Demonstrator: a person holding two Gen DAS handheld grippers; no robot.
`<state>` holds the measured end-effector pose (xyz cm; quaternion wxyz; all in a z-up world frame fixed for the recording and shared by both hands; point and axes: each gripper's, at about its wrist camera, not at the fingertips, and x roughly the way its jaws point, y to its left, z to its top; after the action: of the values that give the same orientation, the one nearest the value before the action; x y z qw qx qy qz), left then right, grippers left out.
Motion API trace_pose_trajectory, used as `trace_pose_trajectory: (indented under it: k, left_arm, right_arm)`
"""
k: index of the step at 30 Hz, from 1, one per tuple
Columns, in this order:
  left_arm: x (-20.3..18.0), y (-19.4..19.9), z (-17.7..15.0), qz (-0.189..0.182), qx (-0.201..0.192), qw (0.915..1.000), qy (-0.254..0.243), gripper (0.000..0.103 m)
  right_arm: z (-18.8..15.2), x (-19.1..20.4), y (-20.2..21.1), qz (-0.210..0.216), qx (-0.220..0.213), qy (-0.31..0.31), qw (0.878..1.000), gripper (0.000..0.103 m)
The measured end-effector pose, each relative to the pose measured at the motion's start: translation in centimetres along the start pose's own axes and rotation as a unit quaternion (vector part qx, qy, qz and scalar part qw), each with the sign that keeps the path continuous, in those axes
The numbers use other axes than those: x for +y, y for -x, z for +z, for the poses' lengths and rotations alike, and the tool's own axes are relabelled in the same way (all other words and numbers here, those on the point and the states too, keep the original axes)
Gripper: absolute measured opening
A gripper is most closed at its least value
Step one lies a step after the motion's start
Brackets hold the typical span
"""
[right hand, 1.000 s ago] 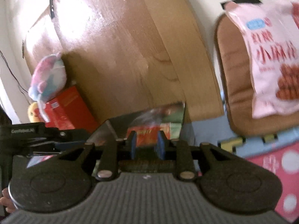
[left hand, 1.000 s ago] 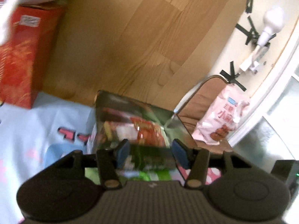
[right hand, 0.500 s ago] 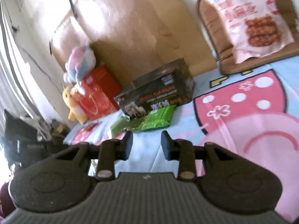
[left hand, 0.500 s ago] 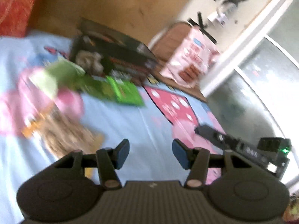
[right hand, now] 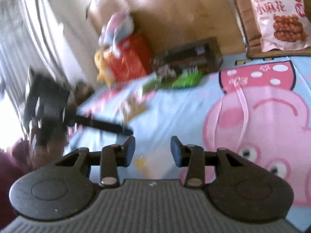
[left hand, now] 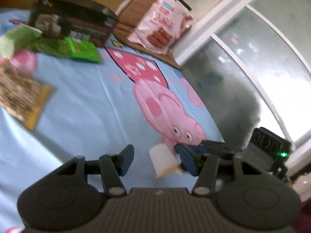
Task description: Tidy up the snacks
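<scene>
Both grippers hang low over the blue cartoon-print sheet [left hand: 81,101], and the picture is blurry. The left gripper [left hand: 155,160] has its jaws apart with nothing between the blue pads; a small white packet [left hand: 163,160] lies on the sheet just beyond them. The right gripper [right hand: 152,151] has just been opening its jaws, and they stand apart, empty, over bare sheet. Far back near the wooden headboard [right hand: 184,17] sits the dark snack box [left hand: 77,19], with green packets [left hand: 81,51] right in front of it. A brown-patterned pack [left hand: 17,95] lies nearer on the left. The pink snack bag [right hand: 279,17] rests on a brown cushion [right hand: 246,25].
</scene>
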<state>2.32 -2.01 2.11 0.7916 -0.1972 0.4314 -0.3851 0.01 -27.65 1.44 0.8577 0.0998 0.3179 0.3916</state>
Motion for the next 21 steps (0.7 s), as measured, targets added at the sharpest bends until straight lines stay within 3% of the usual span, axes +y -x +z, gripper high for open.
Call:
trace_pose_trajectory:
  k: [5, 7, 9, 11, 13, 17, 21]
  left_arm:
    - [-0.1, -2.5, -0.5, -0.013, 0.038, 0.9992, 0.004, 0.053]
    - [0.1, -3.4, -0.7, -0.005, 0.052, 0.9986, 0.010, 0.047]
    - [0.4, -3.3, -0.9, -0.005, 0.049, 0.9987, 0.013, 0.046]
    - [0.8, -2.9, -0.7, 0.004, 0.043, 0.9989, 0.017, 0.038]
    - [1.3, -2.4, -0.6, 0.017, 0.031, 0.9992, 0.020, 0.038]
    - [1.2, -1.4, -0.1, 0.085, -0.005, 0.9963, -0.008, 0.038]
    - [1.1, -1.1, 0.6, 0.161, -0.044, 0.9852, -0.039, 0.039]
  right_arm:
    - [-1.5, 1.4, -2.1, -0.017, 0.035, 0.035, 0.999, 0.044]
    - [-2.0, 1.4, -2.5, -0.024, 0.026, 0.047, 0.998, 0.044]
    - [-1.9, 1.7, -2.9, -0.029, 0.021, 0.058, 0.998, 0.044]
    - [-1.7, 1.9, -3.4, -0.046, 0.017, 0.076, 0.996, 0.042]
    - [-1.3, 1.9, -4.1, -0.052, 0.016, 0.086, 0.995, 0.041]
    - [-0.1, 2.9, -6.3, -0.077, 0.021, 0.119, 0.990, 0.041]
    - [1.0, 3.7, -9.3, -0.109, 0.019, 0.139, 0.984, 0.041]
